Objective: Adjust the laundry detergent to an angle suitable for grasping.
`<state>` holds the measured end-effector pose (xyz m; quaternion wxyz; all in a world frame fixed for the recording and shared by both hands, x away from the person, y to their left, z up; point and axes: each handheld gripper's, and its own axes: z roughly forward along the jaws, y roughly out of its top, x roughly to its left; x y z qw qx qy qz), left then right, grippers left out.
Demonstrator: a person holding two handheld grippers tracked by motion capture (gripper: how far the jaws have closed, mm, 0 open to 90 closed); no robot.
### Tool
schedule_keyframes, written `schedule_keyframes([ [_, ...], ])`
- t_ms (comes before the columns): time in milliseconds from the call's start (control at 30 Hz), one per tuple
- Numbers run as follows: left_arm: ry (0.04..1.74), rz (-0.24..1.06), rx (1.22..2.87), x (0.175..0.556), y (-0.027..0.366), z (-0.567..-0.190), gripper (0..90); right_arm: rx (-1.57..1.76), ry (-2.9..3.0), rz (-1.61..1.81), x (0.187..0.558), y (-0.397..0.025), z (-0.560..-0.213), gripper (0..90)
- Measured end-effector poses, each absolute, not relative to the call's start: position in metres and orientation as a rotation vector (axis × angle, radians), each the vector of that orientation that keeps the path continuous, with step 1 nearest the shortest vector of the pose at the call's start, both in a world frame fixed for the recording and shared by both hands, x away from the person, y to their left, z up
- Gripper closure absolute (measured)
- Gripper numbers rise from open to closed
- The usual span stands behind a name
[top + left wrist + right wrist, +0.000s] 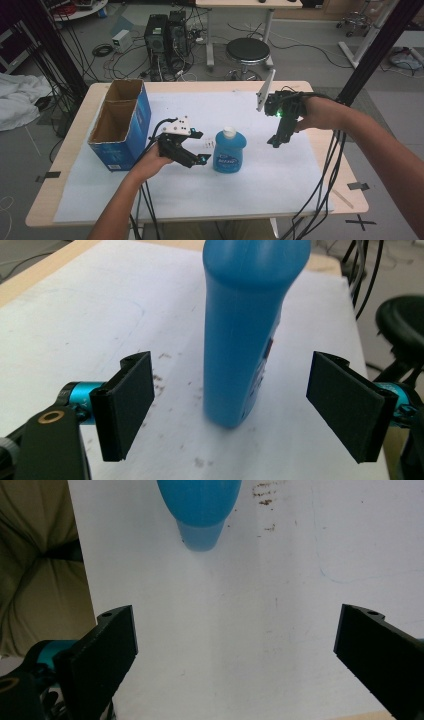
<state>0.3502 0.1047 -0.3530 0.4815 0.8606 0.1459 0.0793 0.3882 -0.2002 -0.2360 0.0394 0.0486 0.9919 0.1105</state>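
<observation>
Blue bottle [229, 150] upright mid-surface, not yet gripped. Left gripper [198, 159] fingers wide, w/ bottle just ahead between them. Right gripper [275, 142] fingers wide, hovering apart; grasp & move left.

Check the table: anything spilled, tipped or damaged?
Nothing tipped: the blue bottle stands upright, cap on. Only oddity: brown specks on the white sheet beside its base, like dirt or scuffs. Both claws are open, clear of it.
</observation>
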Motion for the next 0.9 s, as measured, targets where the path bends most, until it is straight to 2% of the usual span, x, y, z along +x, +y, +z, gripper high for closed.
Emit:
schedule_keyframes([
  [267, 0.370, 0.216, 2.217, 0.346, 0.115, -0.334, 19.1, 0.151, 3.032, 0.345, 0.387, -0.202, -0.235, 2.8],
  [333, 0.384, 0.220, 2.258, 0.344, 0.116, -0.330, 10.7, 0.151, 3.031, 0.345, 0.387, -0.203, -0.235, 2.8],
  [467, 0.362, 0.232, 2.339, 0.341, 0.117, -0.322, 9.5, 0.150, 3.029, 0.351, 0.388, -0.204, -0.235, 2.8],
  [500, 0.372, 0.235, 2.367, 0.341, 0.116, -0.320, 6.3, 0.151, 3.029, 0.352, 0.388, -0.204, -0.236, 2.8],
  [767, 0.382, 0.254, 2.556, 0.336, 0.114, -0.303, 5.9, 0.156, 3.023, 0.360, 0.388, -0.207, -0.237, 2.8],
  [900, 0.427, 0.222, 2.619, 0.335, 0.115, -0.293, 6.0, 0.153, 3.018, 0.369, 0.389, -0.207, -0.236, 2.8],
])
